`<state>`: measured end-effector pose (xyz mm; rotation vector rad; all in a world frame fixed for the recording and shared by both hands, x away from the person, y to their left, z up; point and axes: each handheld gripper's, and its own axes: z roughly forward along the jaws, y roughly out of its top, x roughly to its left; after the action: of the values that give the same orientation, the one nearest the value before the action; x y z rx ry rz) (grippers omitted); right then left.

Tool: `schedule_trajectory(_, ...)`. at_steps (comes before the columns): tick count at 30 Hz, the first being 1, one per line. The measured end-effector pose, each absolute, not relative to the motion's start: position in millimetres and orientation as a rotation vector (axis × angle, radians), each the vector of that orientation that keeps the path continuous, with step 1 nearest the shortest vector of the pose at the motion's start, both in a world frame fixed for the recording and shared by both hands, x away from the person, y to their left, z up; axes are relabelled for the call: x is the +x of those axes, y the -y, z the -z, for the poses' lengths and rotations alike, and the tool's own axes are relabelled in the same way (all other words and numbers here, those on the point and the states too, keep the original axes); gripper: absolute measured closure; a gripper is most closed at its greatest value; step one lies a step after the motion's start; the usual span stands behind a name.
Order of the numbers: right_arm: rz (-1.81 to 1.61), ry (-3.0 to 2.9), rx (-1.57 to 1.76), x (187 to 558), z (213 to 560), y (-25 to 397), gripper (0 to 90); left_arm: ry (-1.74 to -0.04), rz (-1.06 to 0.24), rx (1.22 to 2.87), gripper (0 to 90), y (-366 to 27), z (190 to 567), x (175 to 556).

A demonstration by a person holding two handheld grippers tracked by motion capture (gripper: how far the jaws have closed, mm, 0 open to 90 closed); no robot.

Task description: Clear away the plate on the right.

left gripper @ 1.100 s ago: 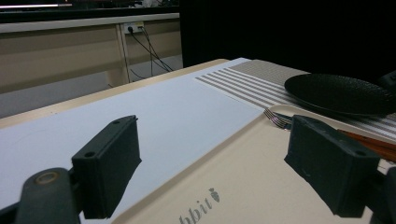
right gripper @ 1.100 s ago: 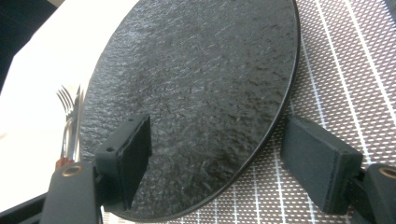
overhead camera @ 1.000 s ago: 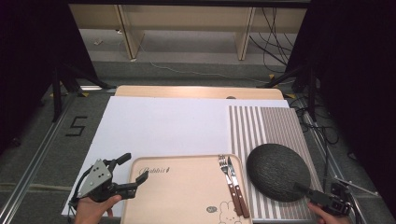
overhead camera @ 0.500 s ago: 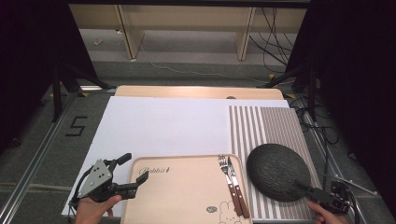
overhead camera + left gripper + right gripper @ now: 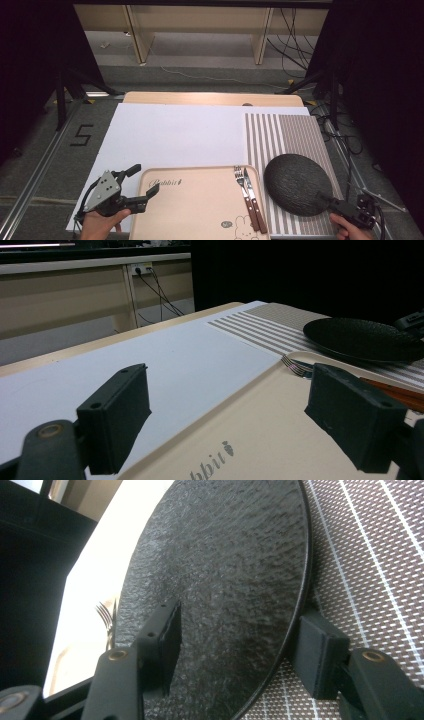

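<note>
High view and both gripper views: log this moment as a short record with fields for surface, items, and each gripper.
surface: white sheet with a striped placemat at its right
tray: beige tray at the near edge, rabbit print
cutlery: fork and knife lying on the tray's right side
plate: dark textured plate on the placemat
left gripper: open, jaws straddling the tray's left rim
right gripper: open, one jaw over and one under the plate's near edge

Wooden table (image 5: 210, 98): white sheet (image 5: 170, 135), striped mat (image 5: 285, 135), tray (image 5: 200, 200).
</note>
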<state>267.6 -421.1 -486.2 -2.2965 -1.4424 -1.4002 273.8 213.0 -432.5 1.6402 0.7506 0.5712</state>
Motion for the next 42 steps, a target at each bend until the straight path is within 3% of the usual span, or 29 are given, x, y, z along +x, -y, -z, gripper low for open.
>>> schedule_trajectory(42,1.485,1.050,-2.238,270,514,436,78.7,-0.751,-0.564,1.647,16.6,-212,433,275)
